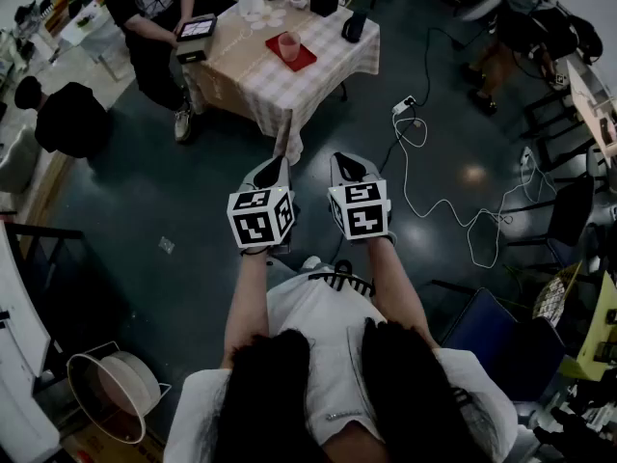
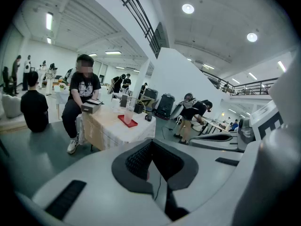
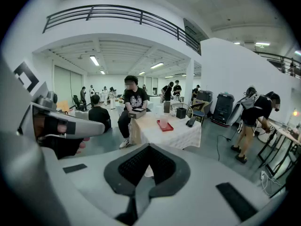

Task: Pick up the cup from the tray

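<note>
A translucent pink cup [image 1: 288,44] stands on a red tray [image 1: 297,60] on a table with a checked cloth [image 1: 328,70], far ahead of me. My left gripper [image 1: 274,168] and right gripper [image 1: 346,166] are held side by side over the dark floor, well short of the table, both pointing toward it. In the left gripper view the cup [image 2: 129,115] and tray [image 2: 128,123] lie far beyond the shut, empty left gripper [image 2: 157,173]. The right gripper view shows the cup [image 3: 164,122] on its tray [image 3: 165,127] beyond the shut, empty right gripper [image 3: 146,173].
A person [image 1: 154,8] sits at the table's left side with a dark box [image 1: 196,35]. Black items and white cups [image 1: 253,3] stand at the table's far end. A white cable [image 1: 434,201] loops across the floor to the right. Chairs [image 1: 569,220] stand further right.
</note>
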`<state>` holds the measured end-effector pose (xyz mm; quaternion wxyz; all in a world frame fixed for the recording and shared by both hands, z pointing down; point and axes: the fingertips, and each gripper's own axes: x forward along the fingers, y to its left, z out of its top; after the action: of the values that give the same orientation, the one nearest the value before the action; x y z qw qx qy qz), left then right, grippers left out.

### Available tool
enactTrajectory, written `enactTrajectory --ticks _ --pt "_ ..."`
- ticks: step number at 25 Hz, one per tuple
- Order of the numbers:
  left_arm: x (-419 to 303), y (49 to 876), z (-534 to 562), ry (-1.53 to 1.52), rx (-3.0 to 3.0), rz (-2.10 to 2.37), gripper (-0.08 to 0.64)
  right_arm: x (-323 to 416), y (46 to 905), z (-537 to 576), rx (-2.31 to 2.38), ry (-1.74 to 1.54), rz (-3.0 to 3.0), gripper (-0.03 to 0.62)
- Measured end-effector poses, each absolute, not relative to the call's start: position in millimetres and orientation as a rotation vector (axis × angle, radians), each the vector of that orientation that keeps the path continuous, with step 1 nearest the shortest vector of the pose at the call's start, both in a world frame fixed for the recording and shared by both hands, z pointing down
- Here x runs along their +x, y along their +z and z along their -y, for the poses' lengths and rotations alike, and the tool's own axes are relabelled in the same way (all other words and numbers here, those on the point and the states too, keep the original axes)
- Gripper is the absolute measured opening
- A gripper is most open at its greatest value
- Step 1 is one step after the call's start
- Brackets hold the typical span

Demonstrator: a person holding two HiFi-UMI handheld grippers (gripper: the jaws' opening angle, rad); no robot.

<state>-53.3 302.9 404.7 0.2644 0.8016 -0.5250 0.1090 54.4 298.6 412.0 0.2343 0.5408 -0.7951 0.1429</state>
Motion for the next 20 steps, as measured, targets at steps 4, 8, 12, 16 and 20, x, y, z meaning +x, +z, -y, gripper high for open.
enactTrajectory --ticks 4,8,12,16,20 --pt "-51 408 -305 0.307 2.161 1.426 0.006 58 415 -301 1.490 0.402 2.182 0.006" --pt "-47 410 -310 0.339 2.160 1.438 0.006 61 418 -305 1.491 0.413 2.172 0.006" --pt "-43 410 -313 0.344 2.157 1.424 0.006 59 419 -307 1.474 0.442 2.205 0.006" --pt "-46 413 -312 0.349 2.141 1.428 0.006 54 420 -306 1.449 0.491 2.288 0.068" --pt "-50 422 -306 0.368 2.123 1.445 0.006 53 421 -303 1.432 0.459 2.347 0.256"
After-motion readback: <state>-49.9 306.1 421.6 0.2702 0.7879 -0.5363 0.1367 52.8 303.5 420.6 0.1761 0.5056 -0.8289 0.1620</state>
